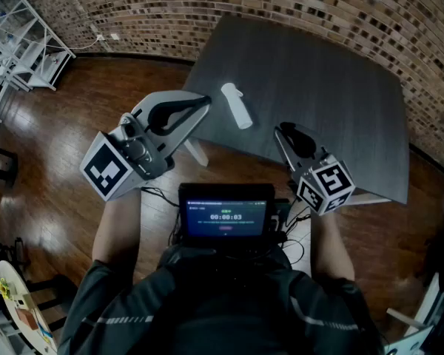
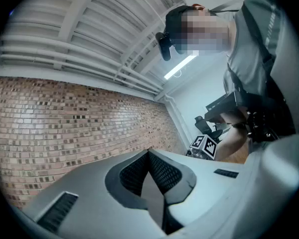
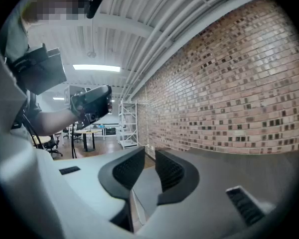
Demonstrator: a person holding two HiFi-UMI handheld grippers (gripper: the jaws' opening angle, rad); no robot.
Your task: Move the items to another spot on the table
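Observation:
A white bottle-shaped item (image 1: 235,106) lies on its side near the front left edge of the dark grey table (image 1: 318,87). My left gripper (image 1: 201,104) hovers at the table's left edge, its tips just left of the item and apart from it. In the left gripper view the left gripper (image 2: 148,151) has its pads together with nothing between them. My right gripper (image 1: 283,129) is over the table's front edge, to the right of the item. In the right gripper view the right gripper (image 3: 149,151) shows a narrow gap and holds nothing.
A brick wall (image 1: 207,6) runs behind the table, and wooden floor (image 1: 74,102) lies to the left. A white shelf rack (image 1: 26,46) stands at far left. A small screen (image 1: 226,217) sits at the person's chest. A white table leg (image 1: 196,152) shows under the edge.

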